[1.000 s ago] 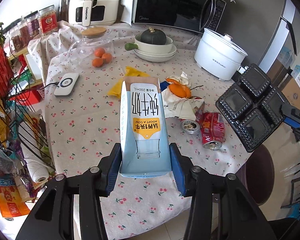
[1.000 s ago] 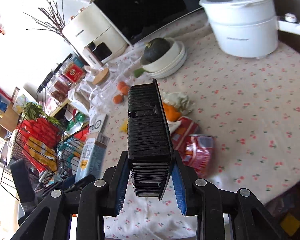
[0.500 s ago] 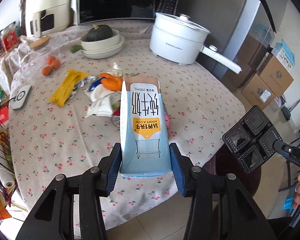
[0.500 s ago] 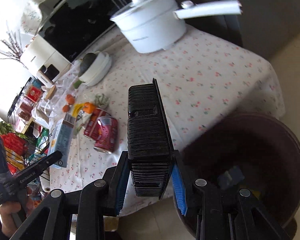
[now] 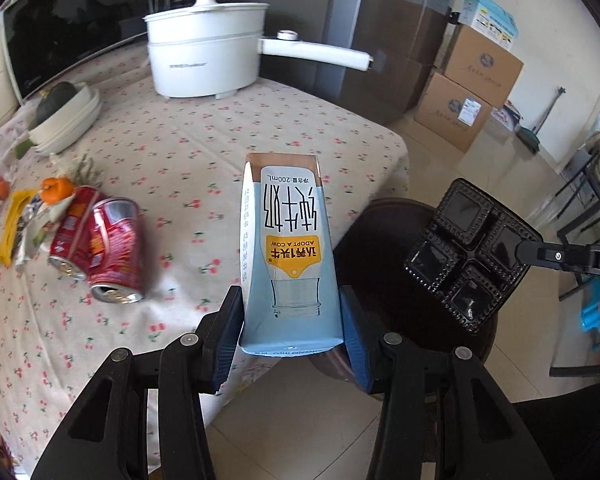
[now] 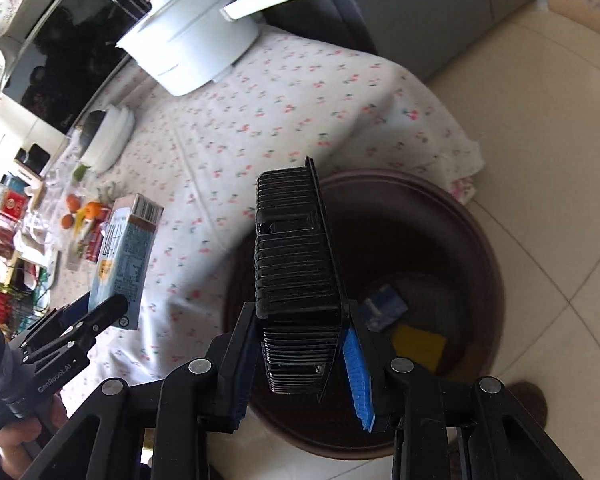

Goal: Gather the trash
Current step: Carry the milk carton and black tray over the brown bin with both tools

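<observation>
My left gripper (image 5: pixel 292 332) is shut on a light blue milk carton (image 5: pixel 288 256), held over the table's edge; the carton also shows in the right wrist view (image 6: pixel 124 260). My right gripper (image 6: pixel 300 364) is shut on a black plastic compartment tray (image 6: pixel 296 280), held above a dark brown round bin (image 6: pixel 472 248) on the floor. The tray (image 5: pixel 468 252) and the bin (image 5: pixel 380 224) also show in the left wrist view. Two crushed red cans (image 5: pixel 100 248) and wrappers (image 5: pixel 16 228) lie on the cherry-print tablecloth (image 5: pixel 204 152).
A white electric pot (image 5: pixel 208 56) with a long handle, a microwave (image 5: pixel 80 20) and a bowl with a dark squash (image 5: pixel 60 112) stand at the table's back. Cardboard boxes (image 5: pixel 472 80) stand on the floor. The bin holds blue and yellow scraps (image 6: pixel 400 320).
Both grippers have swung right, from over the table to its edge. The right gripper with the tray has come over the brown bin; the left still holds the carton.
</observation>
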`<state>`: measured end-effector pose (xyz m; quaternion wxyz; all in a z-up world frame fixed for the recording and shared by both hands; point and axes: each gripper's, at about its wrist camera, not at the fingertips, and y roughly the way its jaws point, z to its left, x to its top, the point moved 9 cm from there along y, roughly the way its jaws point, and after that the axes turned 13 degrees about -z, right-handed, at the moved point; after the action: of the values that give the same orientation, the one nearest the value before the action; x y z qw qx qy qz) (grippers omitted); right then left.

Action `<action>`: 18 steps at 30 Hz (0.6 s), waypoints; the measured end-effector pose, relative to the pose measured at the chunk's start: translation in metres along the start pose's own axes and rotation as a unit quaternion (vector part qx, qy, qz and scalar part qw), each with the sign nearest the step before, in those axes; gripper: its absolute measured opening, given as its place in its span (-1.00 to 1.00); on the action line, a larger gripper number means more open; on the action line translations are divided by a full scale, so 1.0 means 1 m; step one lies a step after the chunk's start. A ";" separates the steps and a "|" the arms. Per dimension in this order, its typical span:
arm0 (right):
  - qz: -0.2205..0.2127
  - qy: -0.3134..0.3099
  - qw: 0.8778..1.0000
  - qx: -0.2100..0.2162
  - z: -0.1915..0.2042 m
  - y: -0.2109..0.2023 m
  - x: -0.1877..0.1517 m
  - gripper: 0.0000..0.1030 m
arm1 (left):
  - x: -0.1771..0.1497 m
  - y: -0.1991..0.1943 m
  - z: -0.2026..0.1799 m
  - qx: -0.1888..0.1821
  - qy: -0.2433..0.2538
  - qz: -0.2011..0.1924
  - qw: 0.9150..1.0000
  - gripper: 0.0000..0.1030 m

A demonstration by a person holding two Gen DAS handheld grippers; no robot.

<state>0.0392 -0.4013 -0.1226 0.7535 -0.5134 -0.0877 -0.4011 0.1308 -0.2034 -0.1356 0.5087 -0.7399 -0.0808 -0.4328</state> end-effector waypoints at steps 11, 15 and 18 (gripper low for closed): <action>-0.015 0.013 0.999 -0.028 -0.031 -0.017 0.005 -0.30 | -0.029 0.035 -0.070 -0.107 0.028 0.048 0.993 -0.01; -0.017 0.010 0.999 -0.035 -0.034 -0.018 0.007 -0.30 | -0.022 0.033 -0.062 -0.100 0.001 0.036 0.994 0.37; -0.017 -0.001 0.999 -0.039 -0.030 -0.017 0.007 -0.30 | -0.013 0.028 -0.046 -0.079 -0.007 0.023 0.997 0.47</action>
<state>0.0236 -0.4332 -0.1210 0.7260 -0.5415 -0.0814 -0.4159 0.1129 -0.2498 -0.1597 0.4578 -0.7825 -0.0333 -0.4208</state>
